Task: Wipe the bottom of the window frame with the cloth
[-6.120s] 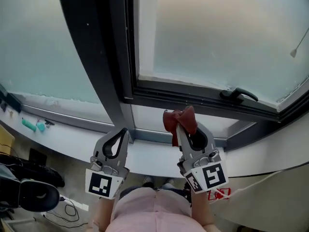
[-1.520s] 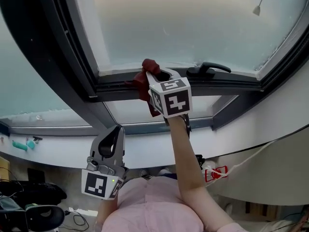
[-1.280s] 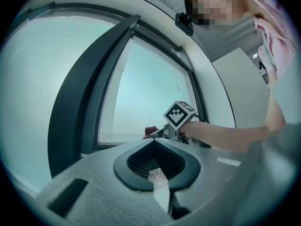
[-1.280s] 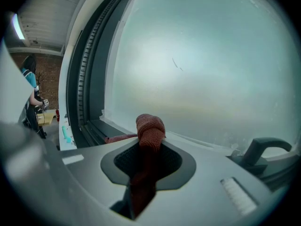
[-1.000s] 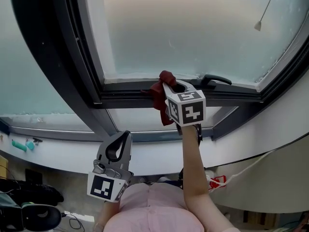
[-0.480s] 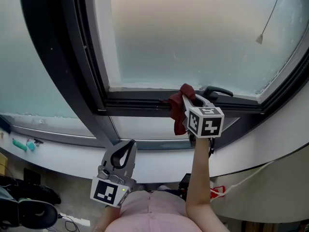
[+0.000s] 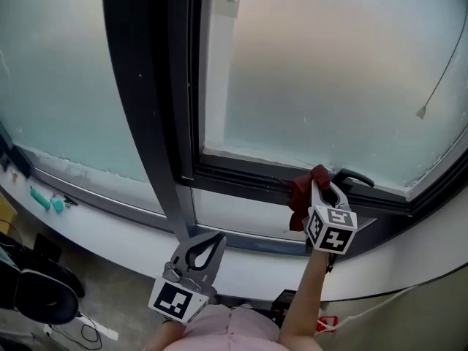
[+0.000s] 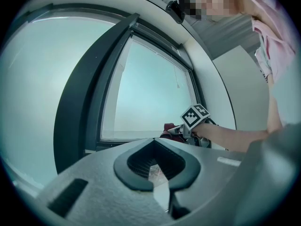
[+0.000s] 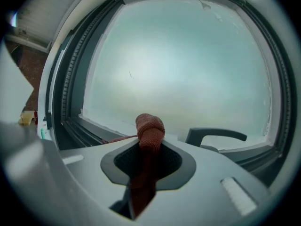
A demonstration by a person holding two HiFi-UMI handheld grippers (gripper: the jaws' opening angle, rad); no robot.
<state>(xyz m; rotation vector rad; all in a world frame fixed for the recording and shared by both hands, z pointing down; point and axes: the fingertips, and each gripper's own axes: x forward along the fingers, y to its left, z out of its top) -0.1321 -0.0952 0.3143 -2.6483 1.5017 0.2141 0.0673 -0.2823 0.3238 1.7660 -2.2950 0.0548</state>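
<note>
Window frame (image 7: pixel 248 178), right tool (image 7: pixel 319 180) clamping cloth (image 9: pixel 150 126)

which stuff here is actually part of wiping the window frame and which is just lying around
Part of the job:
- red cloth, clamped in the right gripper jaws
- bottom of the window frame

Just there:
- left gripper, jaws together, holding nothing
- window handle
- teal items on the sill
- cord pull
- black chair

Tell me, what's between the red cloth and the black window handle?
Nothing but bare window frame: in the right gripper view the cloth and the handle stand apart with only frame between them.
</note>
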